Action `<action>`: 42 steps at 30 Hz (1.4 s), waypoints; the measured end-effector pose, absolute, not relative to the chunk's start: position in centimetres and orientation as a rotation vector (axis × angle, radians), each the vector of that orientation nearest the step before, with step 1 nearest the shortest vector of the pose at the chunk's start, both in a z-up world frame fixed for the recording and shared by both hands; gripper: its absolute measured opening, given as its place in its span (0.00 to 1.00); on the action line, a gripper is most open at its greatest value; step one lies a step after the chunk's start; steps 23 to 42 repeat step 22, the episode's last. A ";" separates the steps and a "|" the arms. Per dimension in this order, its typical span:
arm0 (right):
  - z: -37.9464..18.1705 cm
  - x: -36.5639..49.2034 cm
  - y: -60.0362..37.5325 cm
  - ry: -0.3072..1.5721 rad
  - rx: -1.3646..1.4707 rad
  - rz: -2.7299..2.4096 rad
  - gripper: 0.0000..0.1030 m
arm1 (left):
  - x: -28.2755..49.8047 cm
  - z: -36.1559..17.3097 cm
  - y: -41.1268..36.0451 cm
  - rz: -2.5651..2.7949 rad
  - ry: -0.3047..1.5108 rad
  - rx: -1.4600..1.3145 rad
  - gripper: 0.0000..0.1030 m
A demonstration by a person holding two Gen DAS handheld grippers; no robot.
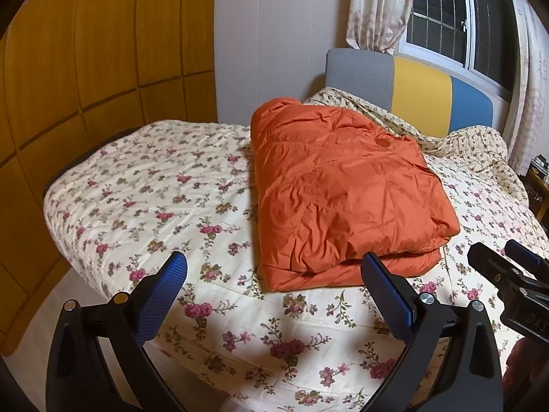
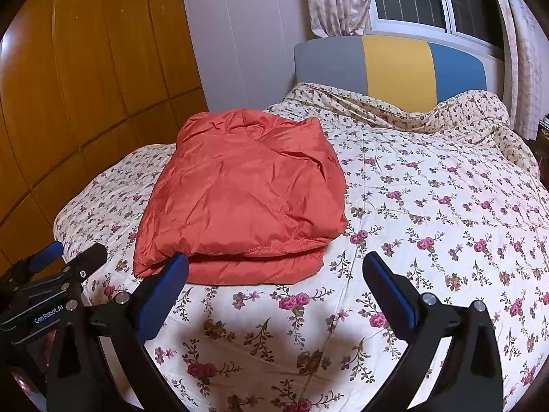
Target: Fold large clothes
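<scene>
An orange puffer jacket [image 1: 339,192] lies folded into a thick rectangular bundle on the floral bedspread [image 1: 154,199]. It also shows in the right wrist view [image 2: 240,195]. My left gripper [image 1: 274,267] is open and empty, held above the bed just short of the bundle's near edge. My right gripper [image 2: 276,267] is open and empty, also just short of the near edge, to the right of the left one. The right gripper shows at the right edge of the left wrist view [image 1: 507,267]. The left gripper shows at the left edge of the right wrist view [image 2: 68,261].
A grey, yellow and blue headboard [image 1: 411,86] stands at the far end, with a rumpled floral quilt [image 2: 411,110] in front of it. A wooden wardrobe [image 1: 85,68] runs along the left. A curtained window [image 1: 456,24] is behind. The bed's left edge [image 1: 58,226] drops to the floor.
</scene>
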State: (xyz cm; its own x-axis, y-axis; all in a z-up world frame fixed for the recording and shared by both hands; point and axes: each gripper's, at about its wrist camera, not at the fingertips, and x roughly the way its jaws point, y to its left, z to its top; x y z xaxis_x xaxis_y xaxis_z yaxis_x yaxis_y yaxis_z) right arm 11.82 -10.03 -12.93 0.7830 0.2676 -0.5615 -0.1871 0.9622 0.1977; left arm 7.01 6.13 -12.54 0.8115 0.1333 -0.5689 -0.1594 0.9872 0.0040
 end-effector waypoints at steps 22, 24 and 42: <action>-15.2 13.7 -12.1 0.685 0.196 0.213 0.98 | 9.6 -14.5 6.3 0.157 0.717 -0.087 0.97; -15.2 13.7 -12.1 0.685 0.196 0.213 0.98 | 9.6 -14.5 6.3 0.157 0.717 -0.087 0.97; -15.2 13.7 -12.1 0.685 0.196 0.213 0.98 | 9.6 -14.5 6.3 0.157 0.717 -0.087 0.97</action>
